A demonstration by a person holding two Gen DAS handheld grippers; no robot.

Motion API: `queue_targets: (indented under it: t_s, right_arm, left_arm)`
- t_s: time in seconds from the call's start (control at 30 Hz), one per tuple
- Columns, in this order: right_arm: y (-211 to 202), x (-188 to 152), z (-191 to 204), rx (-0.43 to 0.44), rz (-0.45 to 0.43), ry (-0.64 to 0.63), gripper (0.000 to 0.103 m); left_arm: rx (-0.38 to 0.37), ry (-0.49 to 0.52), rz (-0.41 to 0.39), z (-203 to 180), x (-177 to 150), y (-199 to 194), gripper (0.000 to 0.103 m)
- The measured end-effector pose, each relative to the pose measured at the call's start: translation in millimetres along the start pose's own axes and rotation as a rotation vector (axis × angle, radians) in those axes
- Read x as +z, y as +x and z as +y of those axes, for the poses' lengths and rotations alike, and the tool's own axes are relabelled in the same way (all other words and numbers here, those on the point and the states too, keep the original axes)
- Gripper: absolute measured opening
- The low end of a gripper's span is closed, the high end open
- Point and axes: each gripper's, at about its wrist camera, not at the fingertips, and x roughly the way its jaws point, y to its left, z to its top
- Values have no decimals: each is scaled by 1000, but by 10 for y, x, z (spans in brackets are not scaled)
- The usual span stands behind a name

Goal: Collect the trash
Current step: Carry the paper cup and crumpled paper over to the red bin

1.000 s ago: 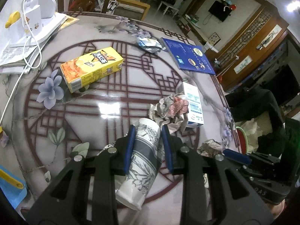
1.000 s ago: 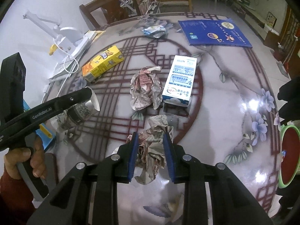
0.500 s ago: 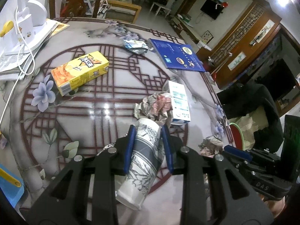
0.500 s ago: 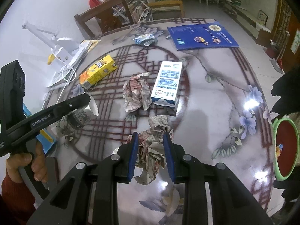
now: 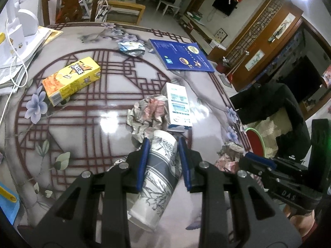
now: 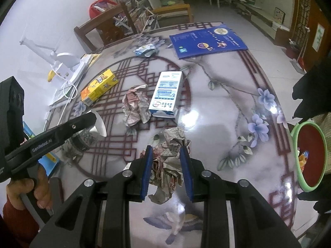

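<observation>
My left gripper (image 5: pixel 162 150) is shut on a patterned paper cup (image 5: pixel 157 173) and holds it above the round table (image 5: pixel 82 111). My right gripper (image 6: pixel 166 159) is shut on a crumpled paper wad (image 6: pixel 168 165), also lifted; that wad shows in the left wrist view (image 5: pixel 227 157). A second crumpled wad (image 5: pixel 148 113) (image 6: pixel 135 105), a white-blue box (image 5: pixel 179 103) (image 6: pixel 167 91), a yellow carton (image 5: pixel 71 80) (image 6: pixel 99 86) and a foil wrapper (image 5: pixel 131 47) (image 6: pixel 145 49) lie on the table. A green-rimmed red bin (image 6: pixel 309 155) (image 5: pixel 255 142) stands past the table's right edge.
A blue booklet (image 5: pixel 180 55) (image 6: pixel 206 42) lies at the far side. A white desk lamp (image 6: pixel 55 62) with papers and a cord sits at the left edge. A wooden chair (image 5: pixel 68 2) stands behind the table. A black jacket (image 5: pixel 269 101) hangs by the bin.
Both grippers have risen and drawn back with their loads, so the table items look smaller and farther. The bin has come further into the right wrist view.
</observation>
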Motion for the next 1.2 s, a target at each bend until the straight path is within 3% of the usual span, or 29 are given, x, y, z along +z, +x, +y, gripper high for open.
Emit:
queue_targets:
  t_s: [1.2]
  right_arm:
    - [-524, -256, -1306, -40, -49, 132, 28]
  left_arm:
    - [-44, 117, 24, -1399, -19, 493, 28]
